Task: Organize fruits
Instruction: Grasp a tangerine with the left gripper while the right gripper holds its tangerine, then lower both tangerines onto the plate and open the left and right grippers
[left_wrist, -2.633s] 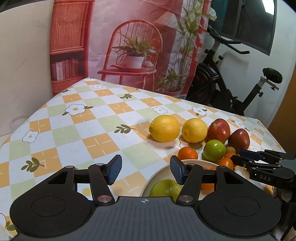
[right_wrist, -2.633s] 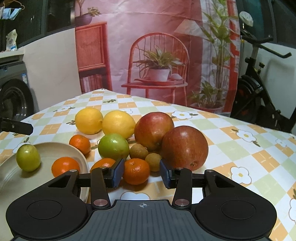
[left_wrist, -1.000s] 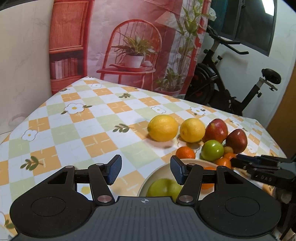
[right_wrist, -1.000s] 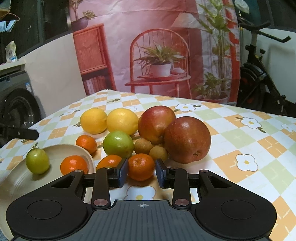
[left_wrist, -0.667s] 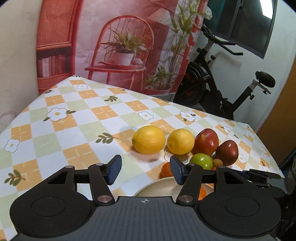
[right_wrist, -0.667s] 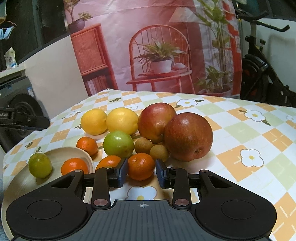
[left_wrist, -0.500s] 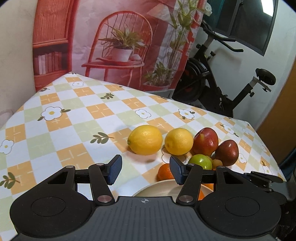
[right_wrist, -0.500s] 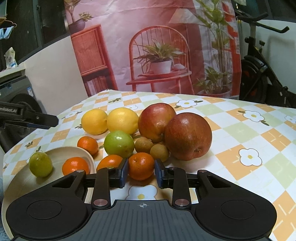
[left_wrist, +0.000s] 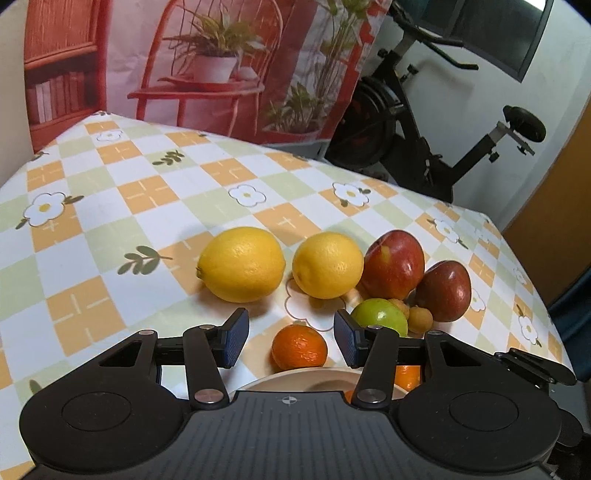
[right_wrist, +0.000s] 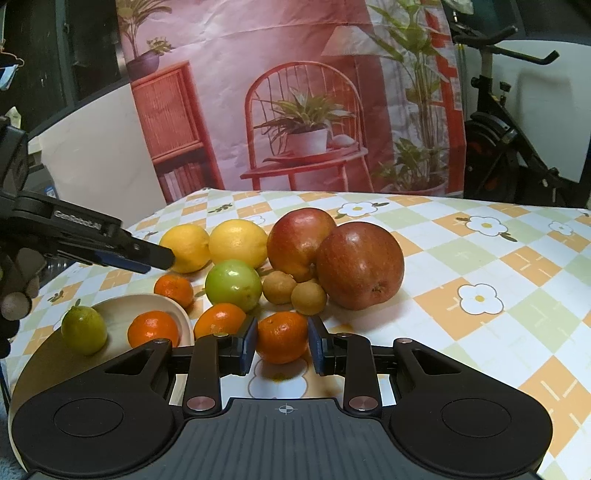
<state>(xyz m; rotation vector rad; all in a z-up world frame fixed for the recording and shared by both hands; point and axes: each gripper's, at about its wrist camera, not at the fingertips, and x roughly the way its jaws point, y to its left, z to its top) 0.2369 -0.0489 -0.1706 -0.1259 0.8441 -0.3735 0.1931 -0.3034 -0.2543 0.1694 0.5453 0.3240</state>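
The left gripper (left_wrist: 291, 338) has moved toward the lemons (left_wrist: 242, 264), its fingers narrowing yet released, grasping nothing. The right gripper (right_wrist: 282, 345) fingers are clenched on a mandarin (right_wrist: 282, 336).

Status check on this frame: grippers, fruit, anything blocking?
Right gripper shut on a tangerine. Left gripper empty, fingers closing. Plate holds two fruits. Nothing blocking.

tangerine (right_wrist: 282, 336) – between jaws | lime (right_wrist: 84, 329), orange (right_wrist: 153, 329) – in plate (right_wrist: 122, 314)

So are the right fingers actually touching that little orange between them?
Touching. In the right wrist view, the right gripper has both blue pads pressed against the sides of the mandarin, with no gap visible on either side.
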